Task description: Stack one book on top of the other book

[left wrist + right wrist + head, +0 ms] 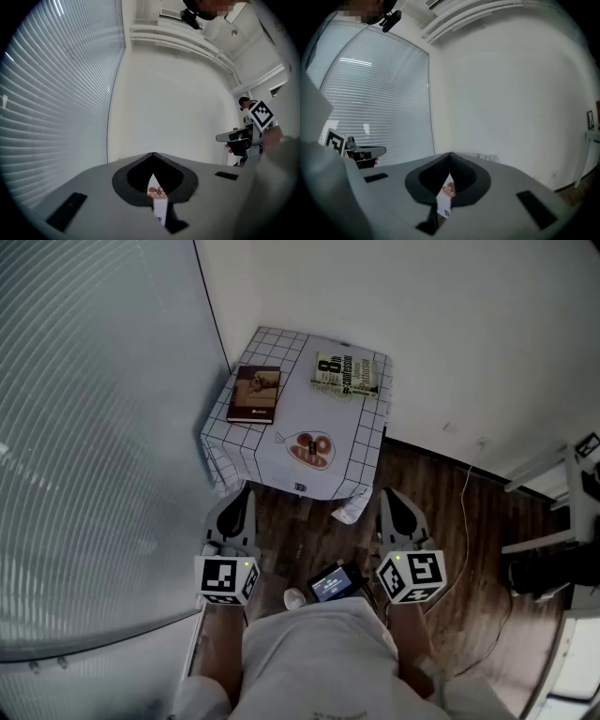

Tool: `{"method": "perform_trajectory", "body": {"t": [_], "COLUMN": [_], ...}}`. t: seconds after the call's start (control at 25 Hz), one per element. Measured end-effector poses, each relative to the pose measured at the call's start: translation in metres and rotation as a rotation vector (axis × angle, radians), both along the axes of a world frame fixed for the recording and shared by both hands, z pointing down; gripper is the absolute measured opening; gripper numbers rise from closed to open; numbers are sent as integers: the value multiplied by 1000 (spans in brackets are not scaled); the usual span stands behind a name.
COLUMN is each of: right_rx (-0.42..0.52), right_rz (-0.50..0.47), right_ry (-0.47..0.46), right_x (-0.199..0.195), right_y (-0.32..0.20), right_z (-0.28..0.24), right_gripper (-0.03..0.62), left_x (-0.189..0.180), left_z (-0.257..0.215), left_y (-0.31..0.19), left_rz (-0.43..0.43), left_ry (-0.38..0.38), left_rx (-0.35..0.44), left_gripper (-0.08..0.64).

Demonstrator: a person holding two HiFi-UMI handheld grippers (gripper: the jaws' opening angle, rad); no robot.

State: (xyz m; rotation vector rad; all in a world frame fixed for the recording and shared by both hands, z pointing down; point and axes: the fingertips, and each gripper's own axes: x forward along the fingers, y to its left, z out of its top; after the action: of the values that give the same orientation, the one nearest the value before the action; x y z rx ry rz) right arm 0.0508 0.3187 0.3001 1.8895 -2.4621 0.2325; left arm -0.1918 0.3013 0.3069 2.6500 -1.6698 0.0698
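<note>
A small table (361, 442) under a white checked cloth stands in the corner of the room. A brown book (255, 394) lies flat on its left side. A white and green book (345, 374) lies at its back right, apart from the brown one. My left gripper (243, 499) and right gripper (391, 499) hover over the wooden floor just in front of the table, both shut and holding nothing. In the left gripper view the left gripper (153, 157) has its jaws closed together, with a sliver of the cloth (158, 202) showing through the slit. The right gripper (450, 157) looks the same.
Window blinds (84, 427) fill the left side and a white wall (450, 324) runs behind the table. A thin cable (466, 512) trails over the floor at the right, near white furniture (562, 521). A small device (333, 583) hangs at the person's waist.
</note>
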Motion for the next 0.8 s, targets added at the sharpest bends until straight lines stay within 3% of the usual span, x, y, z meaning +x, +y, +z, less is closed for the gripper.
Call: {"method": "perform_trajectory", "body": {"t": [0.52,0.8], "right_rx": [-15,-30], "right_rz": [-3,8], "right_ry": [-12,-10], "right_x": [-7,-14], "right_y": [18,27], "right_z": [7,11], "right_gripper": [8,8], "left_x": [-1,-14], "left_z": [-1,4], "left_y": [17,20], "left_rz": [-1,-8], "left_ry": [-31,-9], "left_rx": [5,-10], "left_gripper": [8,8]}}
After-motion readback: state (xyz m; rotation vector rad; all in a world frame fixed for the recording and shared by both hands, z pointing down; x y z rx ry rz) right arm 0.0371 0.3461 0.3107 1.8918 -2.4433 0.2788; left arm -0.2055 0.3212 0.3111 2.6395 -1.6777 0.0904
